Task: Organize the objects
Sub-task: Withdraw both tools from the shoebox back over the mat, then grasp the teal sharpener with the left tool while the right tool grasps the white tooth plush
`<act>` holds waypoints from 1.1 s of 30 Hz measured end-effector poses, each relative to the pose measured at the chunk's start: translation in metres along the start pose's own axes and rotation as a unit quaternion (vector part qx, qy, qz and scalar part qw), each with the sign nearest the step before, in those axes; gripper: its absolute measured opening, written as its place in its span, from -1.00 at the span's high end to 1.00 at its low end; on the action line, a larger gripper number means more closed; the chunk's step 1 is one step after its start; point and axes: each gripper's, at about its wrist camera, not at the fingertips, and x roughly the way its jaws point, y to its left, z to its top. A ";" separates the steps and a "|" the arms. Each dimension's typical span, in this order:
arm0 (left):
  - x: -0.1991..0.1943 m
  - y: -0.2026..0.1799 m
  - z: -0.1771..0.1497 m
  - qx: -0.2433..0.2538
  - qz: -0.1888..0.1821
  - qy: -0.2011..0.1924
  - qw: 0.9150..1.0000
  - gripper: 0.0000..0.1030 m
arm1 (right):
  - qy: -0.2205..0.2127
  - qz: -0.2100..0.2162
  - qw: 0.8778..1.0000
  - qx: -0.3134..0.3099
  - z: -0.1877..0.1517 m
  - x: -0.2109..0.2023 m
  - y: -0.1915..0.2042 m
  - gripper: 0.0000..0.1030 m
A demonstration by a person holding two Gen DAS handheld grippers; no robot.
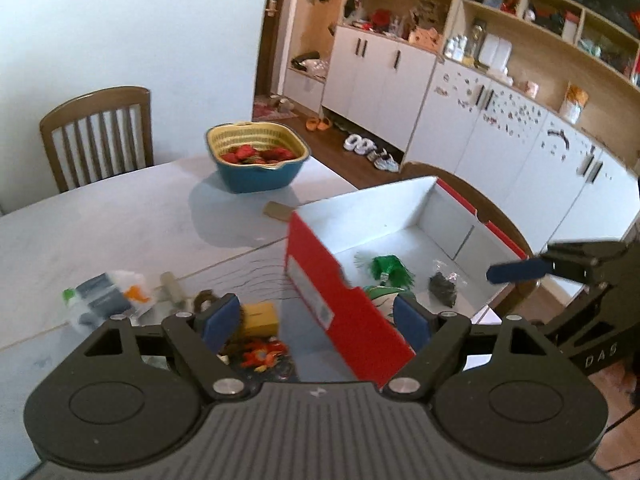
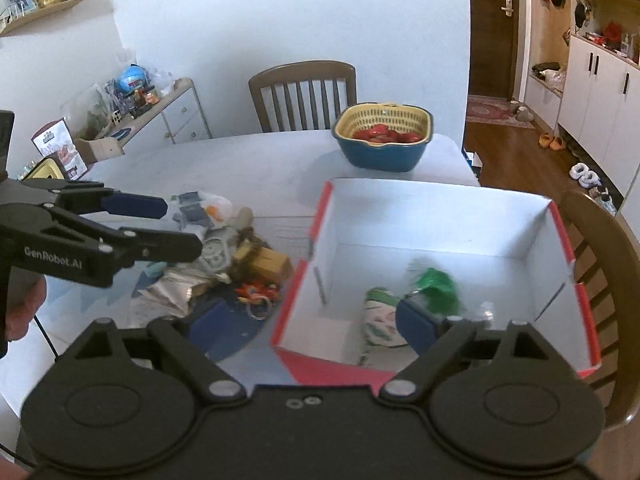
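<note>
Hovering both grippers, left gripper (image 1: 318, 322) and right gripper (image 2: 316, 326), fingers wide and empty, I feared knocking the red box (image 2: 558, 240) off the counter's (image 1: 120, 216) right edge while reaching the clutter pile (image 2: 240, 268) beside it.

chairs (image 2: 303, 94) – behind table | cabinets (image 1: 376, 68) – white, along wall | shoes (image 1: 360, 145) – on floor

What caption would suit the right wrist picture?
Open right gripper above a red box holding a green tuft, clutter pile beside it, left gripper reaching in.
</note>
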 end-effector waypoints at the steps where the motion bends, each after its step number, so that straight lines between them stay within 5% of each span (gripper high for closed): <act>1: -0.005 0.006 -0.002 -0.003 0.000 -0.003 1.000 -0.76 | 0.000 0.000 1.000 0.002 -0.001 0.001 0.006 -0.78; 4: -0.018 0.022 -0.009 0.001 0.003 -0.014 1.000 -0.96 | 0.002 0.000 1.000 0.006 -0.003 0.005 0.024 -0.78; 19: -0.046 0.101 -0.049 -0.052 0.008 -0.032 0.998 -1.00 | 0.031 0.000 0.999 -0.018 -0.019 0.039 0.105 -0.81; 33: -0.020 0.156 -0.087 -0.039 0.050 -0.011 0.998 -1.00 | 0.076 0.022 0.995 -0.066 -0.037 0.087 0.170 -0.81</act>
